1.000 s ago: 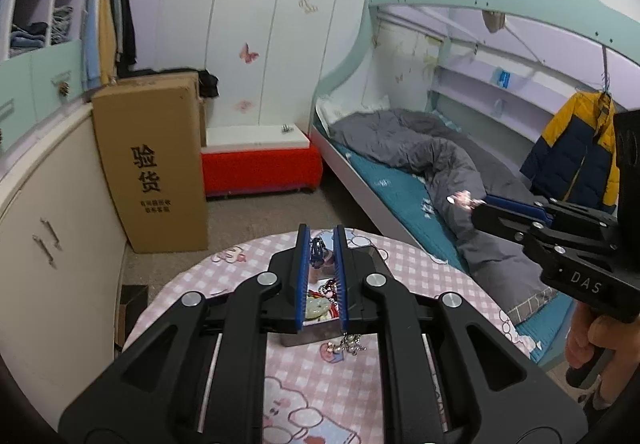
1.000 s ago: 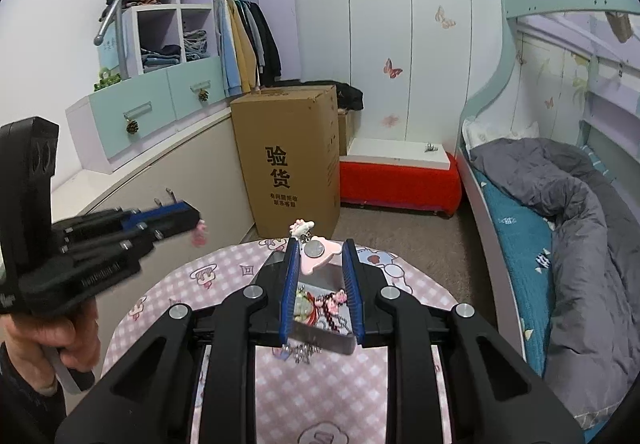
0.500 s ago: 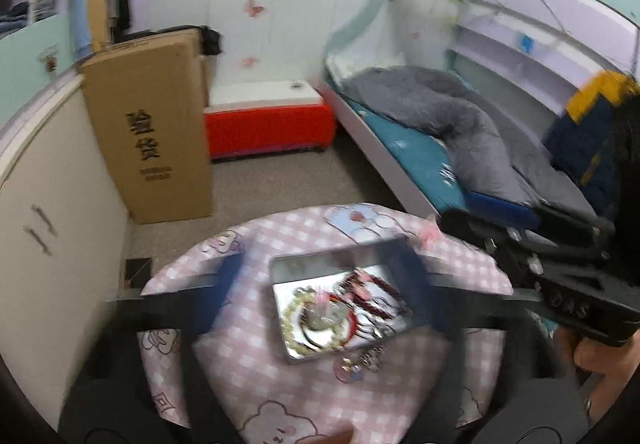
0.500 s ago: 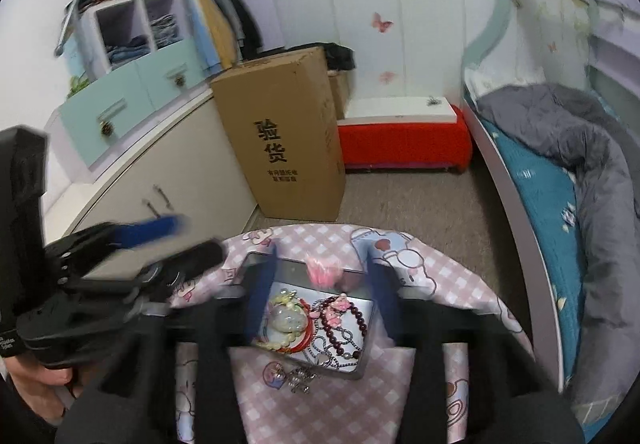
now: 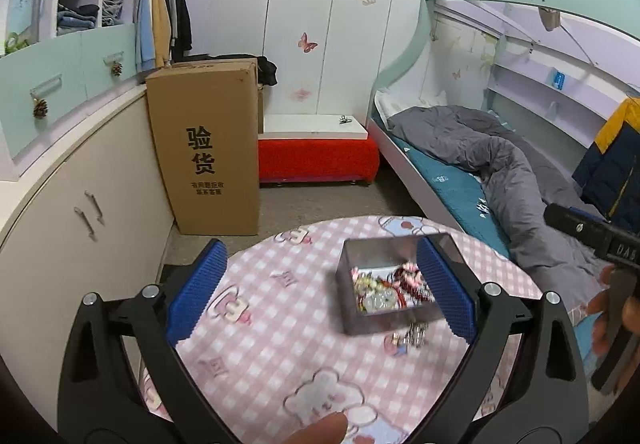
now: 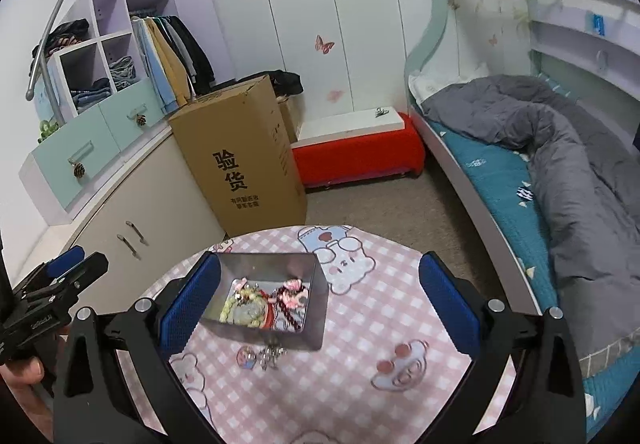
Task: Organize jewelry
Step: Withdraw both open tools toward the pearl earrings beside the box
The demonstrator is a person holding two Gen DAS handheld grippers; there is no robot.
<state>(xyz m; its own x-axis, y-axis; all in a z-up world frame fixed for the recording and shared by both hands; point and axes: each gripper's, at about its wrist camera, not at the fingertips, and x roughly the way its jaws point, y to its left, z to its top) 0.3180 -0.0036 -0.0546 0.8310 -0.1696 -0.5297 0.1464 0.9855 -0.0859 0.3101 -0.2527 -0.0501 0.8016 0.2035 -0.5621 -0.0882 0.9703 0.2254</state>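
Jewelry (image 6: 266, 304) is seen heaped in a small open metal tin (image 6: 312, 324) that sits on the round worktop (image 6: 360, 376), toward 10 o'clock of its middle in the right wrist view. Beads, a pale green bangle and pink pieces are tangled together inside. 1 small cluster of charms (image 6: 262, 356) is left outside, lying on the cloth just beside the tin's near wall at 6 o'clock.

Nothing is held. The left claw (image 5: 320, 292) is spread wide with only bare cloth between its pads, and the tin is half hidden behind its pad at 3 o'clock. The right claw (image 6: 320, 300) is opening, with cloth and part of the tin seen between its jaws and no pad pressing on anything.

Several risks can be judged from here. The loose charms are small and flat, so they could be pushed along the cloth rather than pinched. The light tin could be knocked or slid if a pad catches its wall. Tangled strands could be dragged out together if 1 piece is lifted.

The worktop is covered by a pink checked cloth printed with cartoon bears. Beyond it, a tall cardboard box (image 6: 244, 164) stands at 11 o'clock, a red bench (image 6: 356, 160) at 12 o'clock, and a bunk bed (image 6: 540, 148) with grey bedding at 2 o'clock.
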